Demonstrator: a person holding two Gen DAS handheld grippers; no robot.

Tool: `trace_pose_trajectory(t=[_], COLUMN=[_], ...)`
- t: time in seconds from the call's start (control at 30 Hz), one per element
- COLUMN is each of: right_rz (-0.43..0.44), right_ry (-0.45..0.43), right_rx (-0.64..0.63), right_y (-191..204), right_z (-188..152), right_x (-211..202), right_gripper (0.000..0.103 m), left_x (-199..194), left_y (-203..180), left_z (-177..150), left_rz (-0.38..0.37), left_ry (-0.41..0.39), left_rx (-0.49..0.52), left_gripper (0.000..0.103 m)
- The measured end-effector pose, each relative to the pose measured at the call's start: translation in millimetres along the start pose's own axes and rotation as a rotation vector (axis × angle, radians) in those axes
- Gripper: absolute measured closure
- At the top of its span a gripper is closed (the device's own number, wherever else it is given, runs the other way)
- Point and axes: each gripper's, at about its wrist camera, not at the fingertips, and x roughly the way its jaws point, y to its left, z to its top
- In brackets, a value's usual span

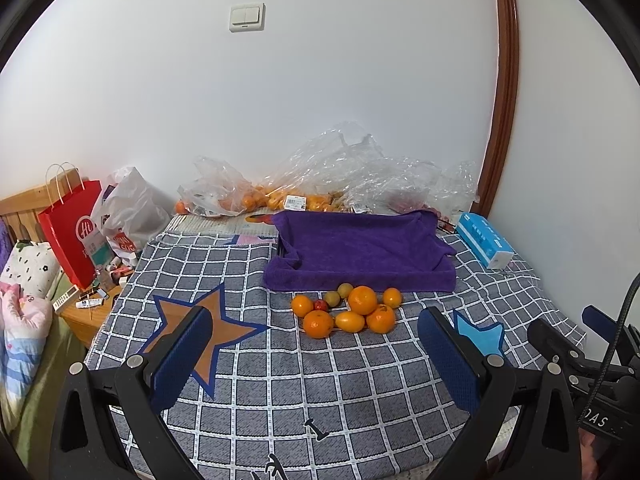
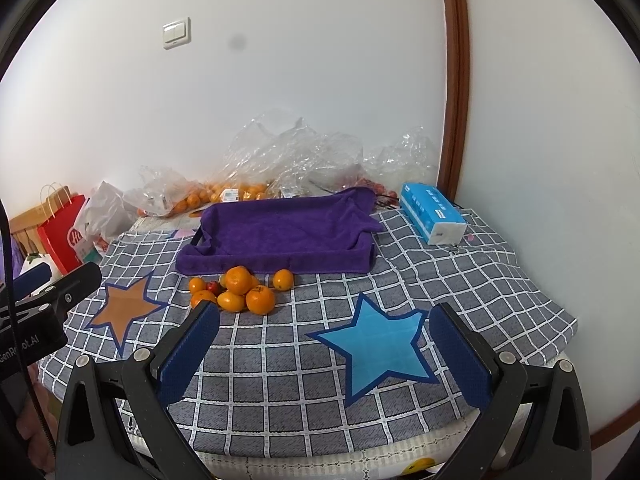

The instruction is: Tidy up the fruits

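Note:
A pile of fruit (image 1: pixel 352 314) lies on the grey checked cloth just in front of a tray lined with a purple towel (image 1: pixel 360 248): several oranges, a yellow one, a small red fruit and two greenish ones. The pile also shows in the right wrist view (image 2: pixel 244 292), in front of the towel tray (image 2: pixel 280 236). My left gripper (image 1: pixel 316 360) is open and empty, hovering nearer than the pile. My right gripper (image 2: pixel 326 356) is open and empty, over a blue star patch (image 2: pixel 380 348), right of the pile.
Clear plastic bags with more oranges (image 1: pixel 280 196) lie against the wall behind the tray. A blue tissue pack (image 1: pixel 482 242) sits right of the tray. A red paper bag (image 1: pixel 74 232) and a white bag stand left, off the table. An orange star patch (image 1: pixel 200 328) marks the cloth.

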Motion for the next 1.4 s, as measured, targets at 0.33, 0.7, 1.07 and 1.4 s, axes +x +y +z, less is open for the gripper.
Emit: trace_pose_trajectory(t=[0.33, 0.7, 1.07, 1.4], right_rz=[-0.049, -0.057, 0.002, 0.135], right_ry=[0.034, 0.118, 0.166, 0.238], right_rx=[-0.011, -0.035, -0.009, -0.015], right_y=[4, 3, 2, 25], right_z=[3, -1, -8, -15], right_x=[30, 90, 152, 196], right_gripper=[0.0, 0.0, 0.001, 0.029], left_x=[29, 90, 151, 186], left_y=[14, 32, 56, 75], left_z=[1, -8, -17, -29], left_rz=[0.028, 0.038, 0.038, 0.045], left_ry=[0.025, 0.104, 0.187, 0.251], left_rx=[-0.01, -0.044, -0.079, -0.09], left_gripper=[0.0, 0.0, 0.001, 0.004])
